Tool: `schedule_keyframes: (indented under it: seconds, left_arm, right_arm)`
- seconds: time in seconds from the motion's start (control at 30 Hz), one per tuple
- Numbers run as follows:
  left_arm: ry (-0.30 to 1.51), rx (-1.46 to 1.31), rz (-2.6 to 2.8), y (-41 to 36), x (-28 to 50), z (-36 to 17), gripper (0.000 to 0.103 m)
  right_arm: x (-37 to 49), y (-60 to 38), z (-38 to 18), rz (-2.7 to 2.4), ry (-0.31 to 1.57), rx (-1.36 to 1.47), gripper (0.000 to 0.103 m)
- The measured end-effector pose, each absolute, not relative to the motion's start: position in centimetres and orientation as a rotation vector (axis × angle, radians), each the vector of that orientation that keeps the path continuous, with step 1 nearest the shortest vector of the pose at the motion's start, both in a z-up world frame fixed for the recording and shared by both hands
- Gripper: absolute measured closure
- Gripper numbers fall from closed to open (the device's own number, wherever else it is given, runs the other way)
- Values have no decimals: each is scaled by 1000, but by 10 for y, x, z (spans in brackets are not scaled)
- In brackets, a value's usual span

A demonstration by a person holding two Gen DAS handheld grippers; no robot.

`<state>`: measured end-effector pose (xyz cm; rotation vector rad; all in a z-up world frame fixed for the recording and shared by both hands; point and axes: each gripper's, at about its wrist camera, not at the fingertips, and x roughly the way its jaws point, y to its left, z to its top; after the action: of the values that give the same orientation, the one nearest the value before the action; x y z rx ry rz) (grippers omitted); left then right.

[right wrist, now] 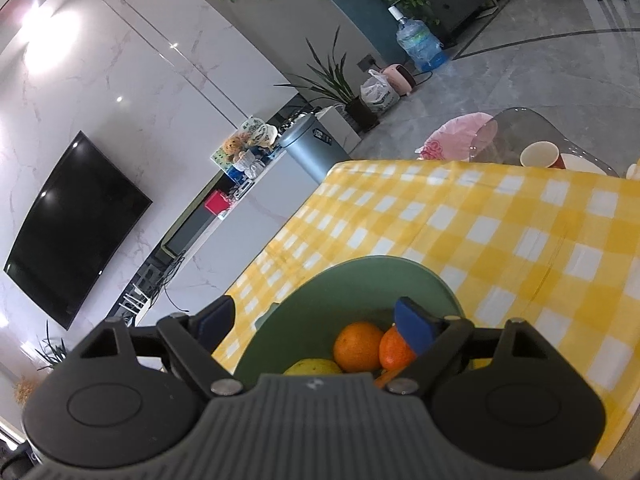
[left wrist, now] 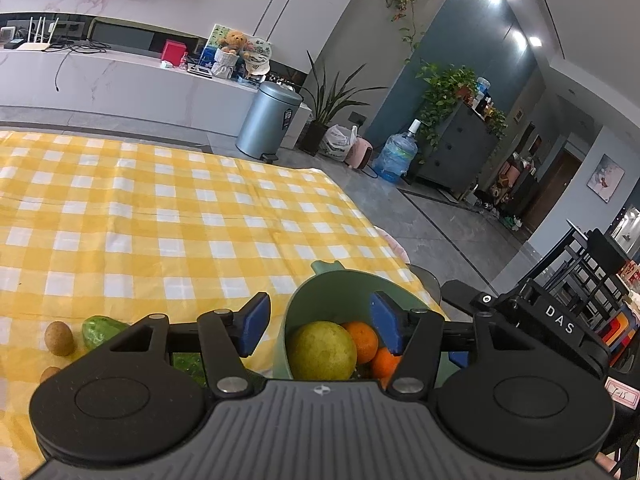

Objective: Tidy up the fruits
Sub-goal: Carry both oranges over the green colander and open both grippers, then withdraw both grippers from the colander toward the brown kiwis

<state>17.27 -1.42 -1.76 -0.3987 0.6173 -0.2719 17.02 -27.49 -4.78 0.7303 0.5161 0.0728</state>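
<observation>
On the yellow-and-white checked tablecloth (left wrist: 160, 220), at the near left edge of the left wrist view, lie two small brown fuzzy kiwis (left wrist: 59, 338), one partly cut off by the tool body, and just right of them one green bumpy-skinned fruit (left wrist: 98, 332), half hidden. None of these three is in the bowl yet.

The left gripper (left wrist: 318, 326) is spread wide with nothing between its blue pads; its right pad hangs over the bowl's interior. Further right stands the pale green round plastic bowl (left wrist: 340, 292), near the table's right edge. Inside it I count one large yellow-green pear-like fruit (left wrist: 322, 350) and two orange tangerines (left wrist: 362, 340); something orange shows below them, too hidden to name.

The right gripper (right wrist: 324, 320) is likewise wide open and empty, straddling the bowl's rim, its right pad just above a tangerine.

Risks, as I judge them: both tools crowd one bowl, so they could knock each other or nudge the bowl toward the table edge. The round kiwis may roll off when pinched off-centre, and the heaped fruit could spill over as more lands.
</observation>
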Motion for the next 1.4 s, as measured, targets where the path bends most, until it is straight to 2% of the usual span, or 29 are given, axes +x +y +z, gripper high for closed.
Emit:
schedule_keyframes:
  seconds: [0.3,0.4,0.8,0.87,0.97,1.13,1.23,1.3,1.4]
  left_arm:
    - [663,-400,-222,-4,157,-5,31]
    - [686,-403,-215,1,149,1,30]
    - [738,-381,-140,45,107,12,26]
    - [734,-387,-102,57,103,14,26]
    - [735,-398,-65,73,96,15,26]
    - [766,-384,-45,90,87,3,26]
    - [808,-390,-9,98,88,-8,26]
    - [819,-401,5,103,89,-13,26]
    - [821,-411,13,111,88,-19,26]
  right_arm:
    - [167,-264,-39,120,567,683,19]
    - [161,-257,-32,163,554,656,12]
    - [138,-207,-15,272,571,593,9]
    - [135,-196,-13,303,579,580,13]
    - [130,-181,-12,332,610,533,27]
    - [130,-152,-14,359,735,373,31]
    - [128,-135,-20,353,822,267,41]
    - [127,-129,-24,327,861,209,54]
    - [123,-134,-26,323,846,213,56]
